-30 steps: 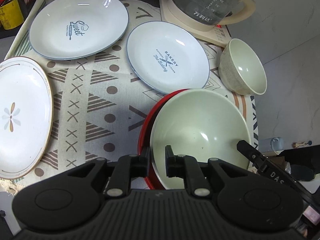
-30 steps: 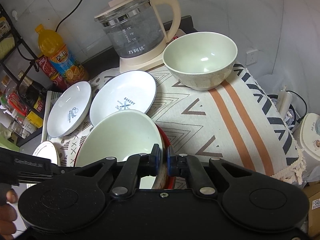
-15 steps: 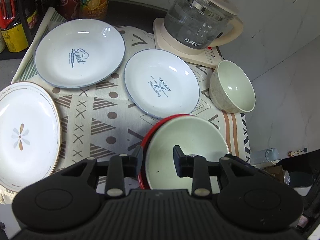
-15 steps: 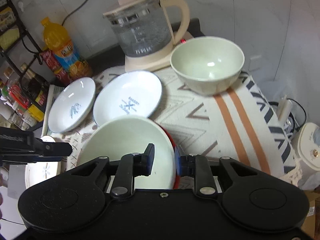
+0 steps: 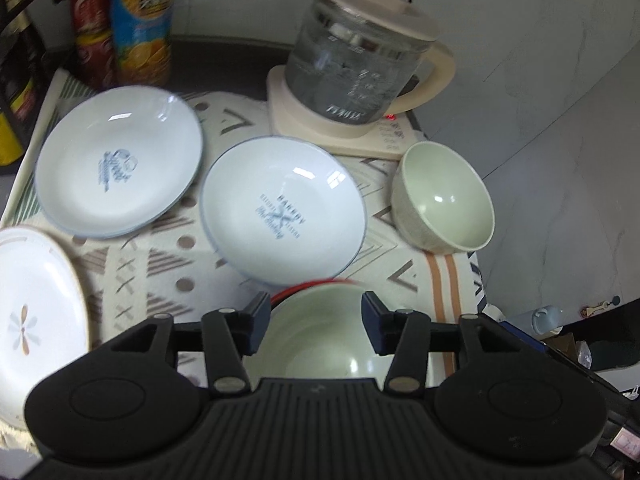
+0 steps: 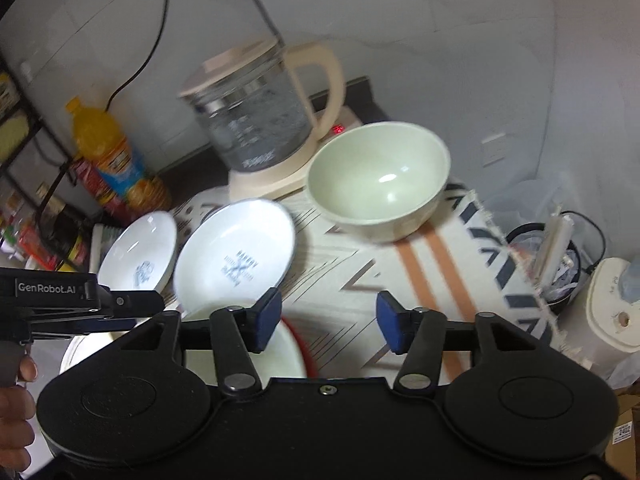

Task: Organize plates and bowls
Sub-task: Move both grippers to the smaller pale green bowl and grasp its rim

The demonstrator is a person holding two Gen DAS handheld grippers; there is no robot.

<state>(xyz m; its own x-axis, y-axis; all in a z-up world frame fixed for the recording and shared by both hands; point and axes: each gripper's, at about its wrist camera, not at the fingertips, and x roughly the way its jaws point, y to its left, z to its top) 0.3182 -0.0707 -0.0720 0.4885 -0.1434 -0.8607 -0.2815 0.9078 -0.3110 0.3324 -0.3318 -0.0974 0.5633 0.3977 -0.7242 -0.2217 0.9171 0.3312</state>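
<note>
A pale green bowl (image 5: 316,336) sits inside a red dish (image 5: 308,287) at the near edge of the patterned cloth; it also shows in the right wrist view (image 6: 240,354). My left gripper (image 5: 316,322) is open above it, touching nothing. My right gripper (image 6: 328,320) is open and empty over the cloth to its right. A second green bowl (image 5: 444,200) (image 6: 378,178) stands at the far right. Two white plates with blue print (image 5: 280,208) (image 5: 120,160) and a white flower plate (image 5: 36,312) lie to the left.
A glass kettle on a cream base (image 5: 360,76) stands at the back. Drink bottles (image 5: 140,24) and a rack (image 6: 24,208) stand at the back left. The cloth's right edge (image 6: 516,272) drops to a bin and appliance (image 6: 612,308) below.
Both grippers have opened, let go of the green bowl and red dish, and drawn back and upward. The bowl stays nested in the red dish.
</note>
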